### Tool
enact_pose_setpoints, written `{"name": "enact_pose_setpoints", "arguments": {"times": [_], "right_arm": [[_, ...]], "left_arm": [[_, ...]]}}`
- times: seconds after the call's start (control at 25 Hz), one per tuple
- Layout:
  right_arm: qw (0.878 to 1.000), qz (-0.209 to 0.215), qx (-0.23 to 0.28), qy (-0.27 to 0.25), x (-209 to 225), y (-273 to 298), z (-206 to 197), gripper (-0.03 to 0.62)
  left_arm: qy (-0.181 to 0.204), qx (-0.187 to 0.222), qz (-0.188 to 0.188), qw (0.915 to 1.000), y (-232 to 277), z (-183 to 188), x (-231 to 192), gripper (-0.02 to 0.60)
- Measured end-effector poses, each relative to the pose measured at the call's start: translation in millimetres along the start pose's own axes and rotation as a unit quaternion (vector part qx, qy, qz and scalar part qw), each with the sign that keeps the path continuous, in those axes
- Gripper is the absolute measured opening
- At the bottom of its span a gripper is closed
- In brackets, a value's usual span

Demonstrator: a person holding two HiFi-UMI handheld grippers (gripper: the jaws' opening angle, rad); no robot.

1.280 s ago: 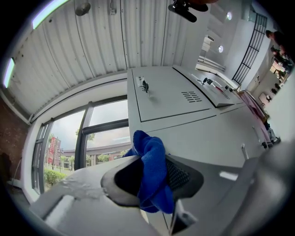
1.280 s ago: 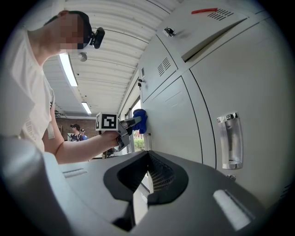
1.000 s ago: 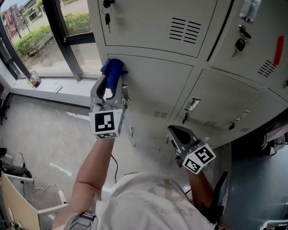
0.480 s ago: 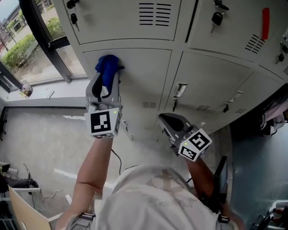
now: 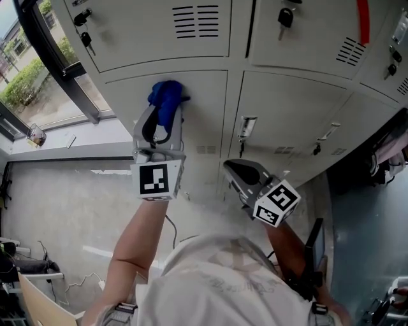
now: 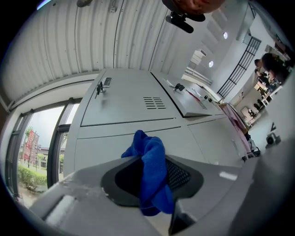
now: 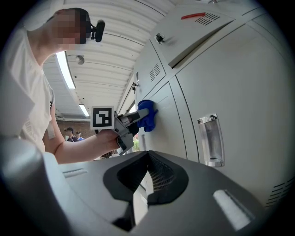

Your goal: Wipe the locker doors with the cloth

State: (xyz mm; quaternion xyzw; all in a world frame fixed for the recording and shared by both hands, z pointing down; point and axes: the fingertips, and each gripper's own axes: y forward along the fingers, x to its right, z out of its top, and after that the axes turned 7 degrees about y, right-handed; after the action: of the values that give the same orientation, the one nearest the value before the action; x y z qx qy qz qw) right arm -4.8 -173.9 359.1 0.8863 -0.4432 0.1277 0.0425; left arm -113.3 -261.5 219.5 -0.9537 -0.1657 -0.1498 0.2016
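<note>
Head view, nearest: white shirt (image 5: 217, 280), with both forearms held out in front. The right claw (image 5: 237, 170) is held low, near the locker bank but apart from the doors. In the right gripper view its jaws are seen pressed together with nothing between them. The left claw (image 5: 166, 109) is clenched on the blue cloth (image 5: 167, 94). In the left gripper view the cloth is seen bunched between the pads and sticking out past the tips. The cloth is pressed against the upper left of the grey locker door (image 5: 197, 121). That contact is shown side-on only in the right gripper view, where a metal handle (image 7: 209, 140) is also seen on the neighbouring door. Further off, vent slots (image 5: 195, 21) and keys (image 5: 285, 16) are seen on the doors above, and a window (image 5: 38, 83) at far left.
</note>
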Motion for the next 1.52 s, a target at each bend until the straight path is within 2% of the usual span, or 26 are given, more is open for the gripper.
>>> {"name": "enact_pose_setpoints", "arguments": {"times": [0.32, 0.4, 0.52, 0.6, 0.8, 1.04, 1.24, 1.4, 1.52], "right_arm": [[1.0, -0.011, 0.001, 0.001, 7, -7, 1, 0.008], [1.0, -0.001, 0.002, -0.007, 11, 3, 5, 0.008], [1.0, 0.007, 0.002, -0.015, 11, 12, 18, 0.008], [1.0, -0.004, -0.005, -0.014, 12, 1, 19, 0.008], [1.0, -0.009, -0.015, -0.007, 11, -9, 9, 0.008], [1.0, -0.019, -0.021, -0.005, 16, -19, -1, 0.008], [1.0, -0.015, -0.023, -0.006, 23, -31, 3, 0.008], [0.999, -0.025, -0.013, 0.018, 20, -39, -5, 0.008], [0.999, -0.023, -0.015, 0.018, 23, -42, -5, 0.008]], "left_arm": [[-0.021, -0.001, -0.031, 0.9993, 9, 5, 30, 0.138], [-0.026, -0.008, -0.031, 0.9991, 12, 7, 27, 0.138], [0.016, -0.004, -0.051, 0.9986, 20, 18, 29, 0.138], [0.013, -0.001, -0.069, 0.9975, 25, 20, 46, 0.138], [0.005, 0.0, -0.072, 0.9974, 26, 14, 62, 0.138], [0.002, 0.003, -0.106, 0.9944, 30, 11, 94, 0.138], [0.014, 0.002, -0.099, 0.995, 32, 17, 101, 0.138], [0.035, -0.008, -0.145, 0.9888, 31, 14, 131, 0.137], [0.044, -0.002, -0.152, 0.9873, 37, 18, 139, 0.135]]}}
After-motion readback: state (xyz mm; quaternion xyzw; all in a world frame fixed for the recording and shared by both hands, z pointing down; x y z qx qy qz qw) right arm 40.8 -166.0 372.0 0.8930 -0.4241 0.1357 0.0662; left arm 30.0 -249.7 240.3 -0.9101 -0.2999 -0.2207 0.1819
